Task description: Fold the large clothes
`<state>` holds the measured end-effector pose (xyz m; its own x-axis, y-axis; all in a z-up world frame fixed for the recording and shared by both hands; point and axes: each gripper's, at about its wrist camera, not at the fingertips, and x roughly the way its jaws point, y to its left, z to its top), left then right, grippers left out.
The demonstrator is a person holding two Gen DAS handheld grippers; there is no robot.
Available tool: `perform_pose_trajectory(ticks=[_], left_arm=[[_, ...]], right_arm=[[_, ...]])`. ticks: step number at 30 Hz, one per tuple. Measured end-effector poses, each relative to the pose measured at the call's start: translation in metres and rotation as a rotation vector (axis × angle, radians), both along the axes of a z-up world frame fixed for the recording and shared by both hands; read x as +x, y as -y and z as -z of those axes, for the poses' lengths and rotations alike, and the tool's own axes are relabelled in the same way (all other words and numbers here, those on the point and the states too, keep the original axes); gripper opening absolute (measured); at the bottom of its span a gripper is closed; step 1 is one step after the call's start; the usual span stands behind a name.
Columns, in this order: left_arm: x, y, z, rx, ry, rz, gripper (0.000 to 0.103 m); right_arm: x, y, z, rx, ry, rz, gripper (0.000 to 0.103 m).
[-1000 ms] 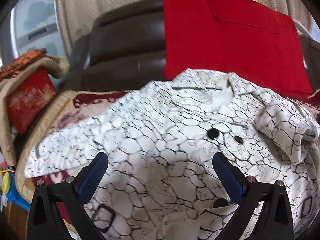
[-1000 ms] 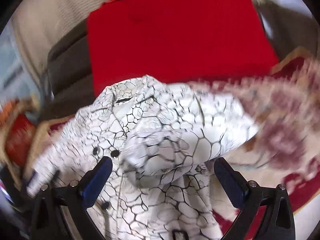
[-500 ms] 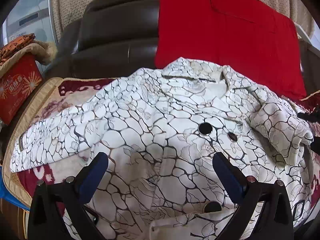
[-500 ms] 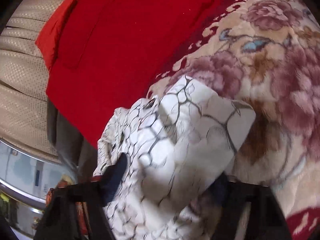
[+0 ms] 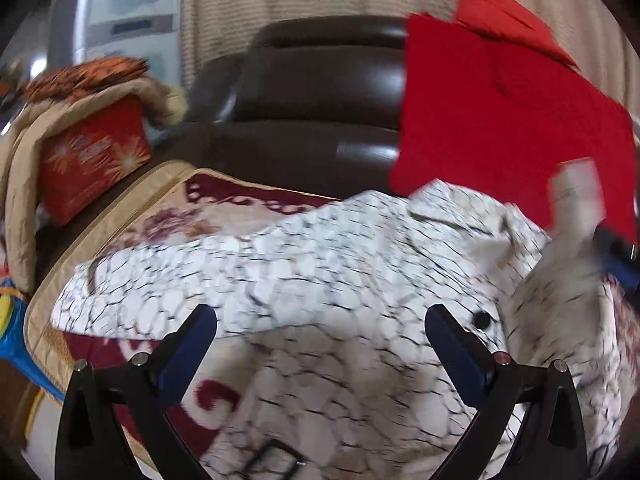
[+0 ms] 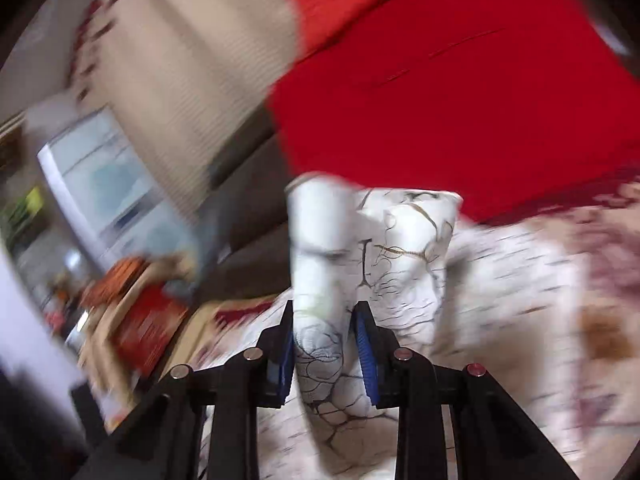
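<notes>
From the left wrist, motion blur softens nearly everything. The white jacket with a black crackle pattern [image 5: 320, 280] lies spread on the floral maroon-and-beige plush blanket [image 5: 208, 216]; its lower hem is cut off by the picture's bottom edge. The left gripper [image 5: 320, 340] stands wide, nothing between its blue pads, above the cloth. At the right edge the right gripper [image 5: 614, 254] shows only partly, lifting a sleeve end. Behind stand a dark brown leather sofa [image 5: 320, 120] and a red fabric [image 5: 500, 128] draped over it.

From the right wrist, also blurred, the right gripper [image 6: 324, 344] is narrow and closing, with the bunched sleeve pressed between its pads; the cuff stands up above them.
</notes>
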<state>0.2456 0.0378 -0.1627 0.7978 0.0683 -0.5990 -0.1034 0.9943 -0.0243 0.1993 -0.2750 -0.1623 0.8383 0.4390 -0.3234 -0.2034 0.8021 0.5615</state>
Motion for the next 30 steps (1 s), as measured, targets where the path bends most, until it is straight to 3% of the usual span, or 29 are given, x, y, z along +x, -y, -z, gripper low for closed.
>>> perform_pose_trajectory(ticks=[3, 4, 5, 6, 7, 10, 13, 18, 20, 25, 28, 29, 30], left_arm=[[0.000, -0.022, -0.002, -0.019, 0.019, -0.062, 0.103], [0.000, -0.026, -0.003, -0.023, 0.021, -0.071, 0.103], [0.000, -0.030, -0.002, -0.030, 0.020, -0.079, 0.103], [0.001, -0.034, -0.002, -0.042, 0.015, -0.086, 0.103], [0.002, -0.037, -0.001, -0.055, 0.009, -0.088, 0.103], [0.008, -0.037, 0.002, -0.092, -0.010, -0.066, 0.103], [0.014, -0.028, 0.005, -0.146, -0.026, 0.013, 0.103], [0.049, -0.006, 0.022, -0.319, -0.134, 0.201, 0.103], [0.065, 0.004, 0.030, -0.384, -0.177, 0.259, 0.103], [0.109, 0.026, 0.050, -0.448, -0.253, 0.321, 0.103], [0.132, 0.035, 0.058, -0.474, -0.291, 0.336, 0.102], [0.137, 0.040, 0.060, -0.470, -0.307, 0.341, 0.097], [0.142, 0.044, 0.063, -0.457, -0.326, 0.345, 0.085]], right_arm=[[0.017, -0.046, 0.009, -0.029, -0.050, -0.170, 0.033], [0.020, -0.059, 0.012, -0.035, -0.072, -0.232, 0.044], [0.022, -0.067, 0.015, -0.032, -0.093, -0.272, 0.071], [0.021, -0.073, 0.017, -0.013, -0.112, -0.312, 0.079], [0.017, -0.076, 0.020, -0.009, -0.109, -0.321, 0.080], [0.014, -0.064, 0.019, -0.020, -0.090, -0.258, 0.080], [0.018, -0.031, 0.026, -0.015, -0.141, -0.106, 0.077], [0.011, 0.029, 0.033, 0.054, -0.214, 0.076, 0.055], [0.009, 0.042, 0.038, 0.066, -0.249, 0.114, 0.040], [0.003, 0.062, 0.056, 0.125, -0.345, 0.140, 0.039], [0.006, 0.062, 0.063, 0.092, -0.390, 0.137, 0.039], [0.007, 0.061, 0.065, 0.076, -0.402, 0.134, 0.039], [0.010, 0.059, 0.069, 0.057, -0.415, 0.131, 0.039]])
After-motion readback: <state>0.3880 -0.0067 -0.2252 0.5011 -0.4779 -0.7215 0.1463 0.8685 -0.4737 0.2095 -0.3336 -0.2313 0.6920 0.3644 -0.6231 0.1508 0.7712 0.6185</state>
